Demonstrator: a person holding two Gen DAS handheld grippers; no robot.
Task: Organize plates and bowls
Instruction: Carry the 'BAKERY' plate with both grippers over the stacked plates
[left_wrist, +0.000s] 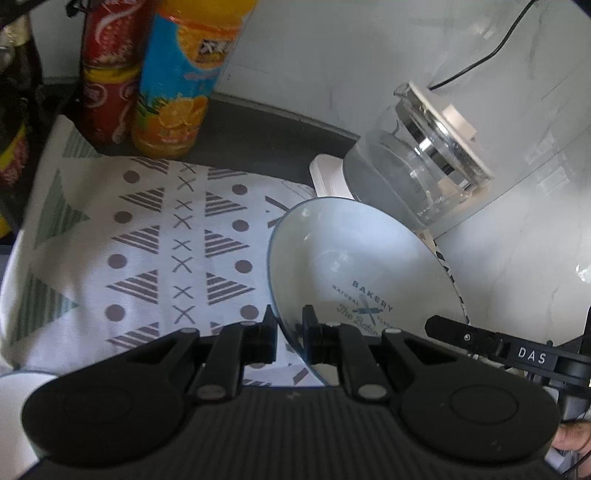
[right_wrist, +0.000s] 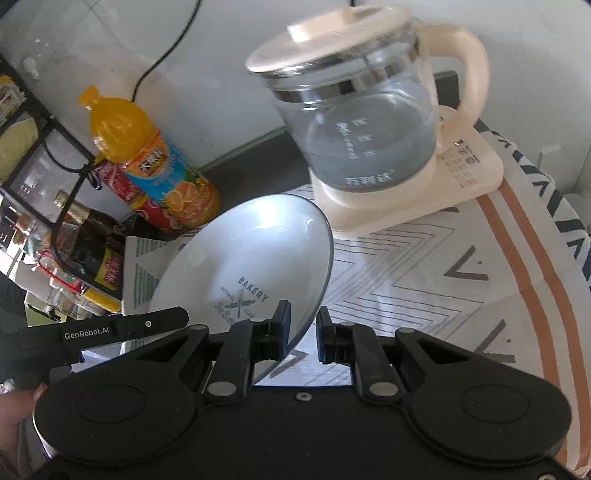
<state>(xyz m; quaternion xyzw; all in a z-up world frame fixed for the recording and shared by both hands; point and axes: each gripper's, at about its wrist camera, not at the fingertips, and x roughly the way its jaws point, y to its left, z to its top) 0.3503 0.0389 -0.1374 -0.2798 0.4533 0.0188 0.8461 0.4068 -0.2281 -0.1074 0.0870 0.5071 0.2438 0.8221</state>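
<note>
Left gripper (left_wrist: 289, 334): black plastic, ribbed housing, fingers (left_wrist: 266, 338) nearly closed, pinching the thin rim of a bowl (left_wrist: 354, 254). Right gripper (right_wrist: 302, 334): same black build, blue-edged pads, fingers (right_wrist: 277, 334) pinching the opposite rim of the same bowl (right_wrist: 255, 254). One finger inside the rim, one outside, on each side. The right gripper's side arm, in the left wrist view, reads "DAS"; the left gripper's, in the right wrist view, reads "GenRobot.AI".

Bowl: glossy white ceramic, round, deep, thin dark rim line, tilted, held between both grippers over the cloth. Print inside: "BAKERY", "NATURAL", crossed whisk and rolling pin, script partly hidden. Black-and-white pattern shows on the outer wall in the left view.

Below: white woven cloth (left_wrist: 147, 240) printed with grey striped triangles, dots, crosses, green triangles at the edge; it covers the bench. Second mat (right_wrist: 424, 288) with grey chevron lines and an orange-brown band.

Just beyond the bowl: electric kettle (right_wrist: 354, 122), clear glass body, chrome band, cream plastic lid, handle and base; Chinese characters on glass, not readable. Black cord on white marbled wall.

Further back: orange juice bottle (right_wrist: 147, 162), blue label with orange slices; red-labelled bottle (left_wrist: 107, 74) touching it; dark bottle with yellow label (right_wrist: 99, 258); black wire rack (right_wrist: 37, 147).
</note>
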